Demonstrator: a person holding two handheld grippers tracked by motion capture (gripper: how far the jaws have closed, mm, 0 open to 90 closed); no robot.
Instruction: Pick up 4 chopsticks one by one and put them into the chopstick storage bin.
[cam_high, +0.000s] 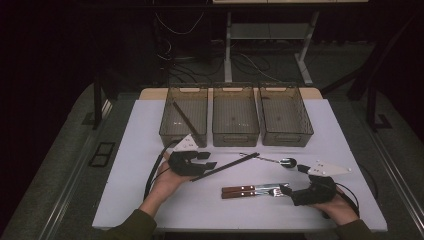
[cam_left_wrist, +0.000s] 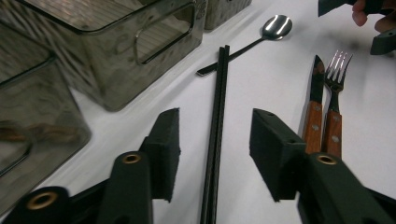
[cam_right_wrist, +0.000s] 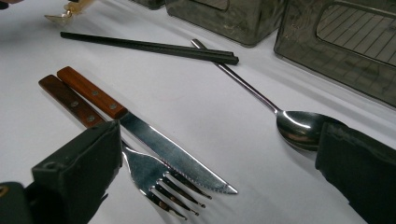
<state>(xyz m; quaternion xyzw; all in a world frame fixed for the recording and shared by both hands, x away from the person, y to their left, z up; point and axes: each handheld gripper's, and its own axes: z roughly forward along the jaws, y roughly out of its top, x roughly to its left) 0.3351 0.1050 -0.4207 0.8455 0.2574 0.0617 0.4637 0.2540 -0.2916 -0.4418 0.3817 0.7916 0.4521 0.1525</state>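
Your left hand-held gripper straddles the chopsticks on the worktop, jaws apart, pads not touching. One chopstick sits in the left bin; knife, fork, spoon remain. Right hand-held gripper gapes empty.

A pair of black chopsticks lies flat and close together, slanting across the middle of the white table, its far tip crossing a spoon's handle.

light: dim room, bright table | glare: spoon | blur: slight
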